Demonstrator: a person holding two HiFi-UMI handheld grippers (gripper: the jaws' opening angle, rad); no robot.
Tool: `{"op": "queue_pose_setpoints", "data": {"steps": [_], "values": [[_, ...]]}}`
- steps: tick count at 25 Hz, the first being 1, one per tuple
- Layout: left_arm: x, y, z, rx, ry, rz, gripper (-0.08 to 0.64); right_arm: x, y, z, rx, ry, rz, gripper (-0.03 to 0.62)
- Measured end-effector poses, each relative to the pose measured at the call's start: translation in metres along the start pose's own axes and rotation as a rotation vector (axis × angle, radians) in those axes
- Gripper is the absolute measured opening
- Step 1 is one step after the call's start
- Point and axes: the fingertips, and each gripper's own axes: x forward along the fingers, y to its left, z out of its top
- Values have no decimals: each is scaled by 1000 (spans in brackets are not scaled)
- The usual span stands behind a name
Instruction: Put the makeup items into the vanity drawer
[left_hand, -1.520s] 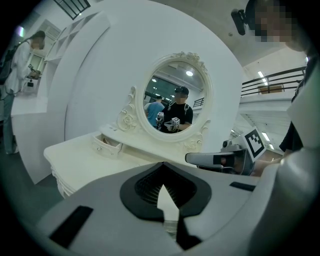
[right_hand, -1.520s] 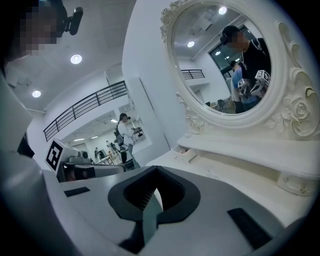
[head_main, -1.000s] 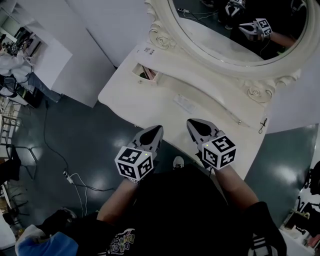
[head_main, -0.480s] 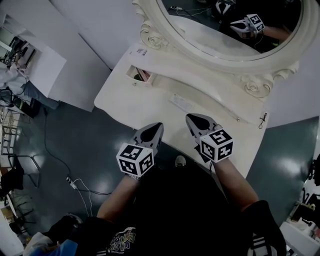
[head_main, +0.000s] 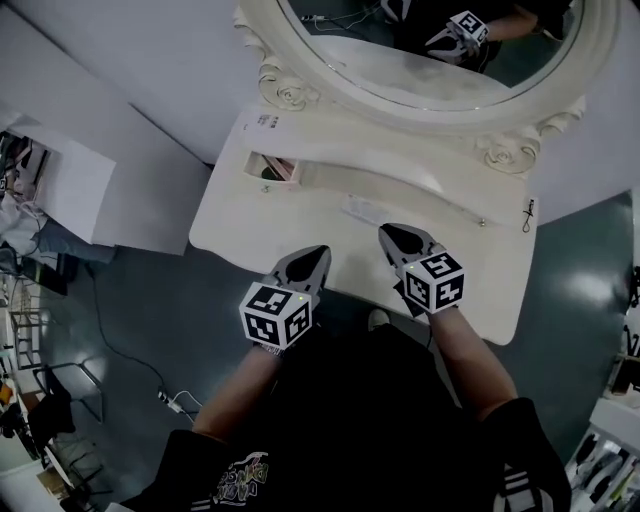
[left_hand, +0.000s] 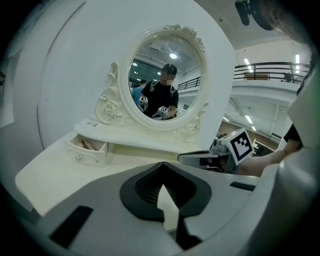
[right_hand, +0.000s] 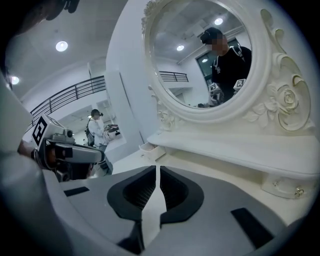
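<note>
The white vanity table (head_main: 290, 235) carries an oval mirror (head_main: 430, 60). At its back left a small drawer (head_main: 270, 168) stands pulled out, with pinkish items inside; it also shows as the drawer (left_hand: 87, 149) and the drawer (right_hand: 150, 150). A pale flat item (head_main: 362, 211) lies on the tabletop. My left gripper (head_main: 318, 254) hovers at the table's front edge, shut and empty. My right gripper (head_main: 389, 232) is over the tabletop just in front of the flat item, its jaws together with nothing between them. In their own views the left gripper (left_hand: 162, 170) and right gripper (right_hand: 157, 175) hold nothing.
A second drawer knob (head_main: 482, 222) sits at the right under the mirror shelf. A small dark hook-like thing (head_main: 527, 215) hangs at the table's right end. White panels (head_main: 70, 190) stand left; a cable with a plug strip (head_main: 172, 400) lies on the dark floor. A person (right_hand: 96, 129) stands far behind.
The head view has swung, so the vanity sits higher and further left in the picture. Both grippers stay shut and keep almost the same place at the table's front.
</note>
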Motion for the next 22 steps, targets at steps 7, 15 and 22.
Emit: {"op": "queue_pose_setpoints", "data": {"steps": [7,15,22], "values": [[7,17,2,17,33,-60,0,29,-16,-15,-43,64,-42,105],[10,31,-1,-4,48,-85,0,63,-44,-49,-264,266,-46,208],[13,41,-6,-28,49,-65,0,85,-60,-69,-383,372,-14,241]]}}
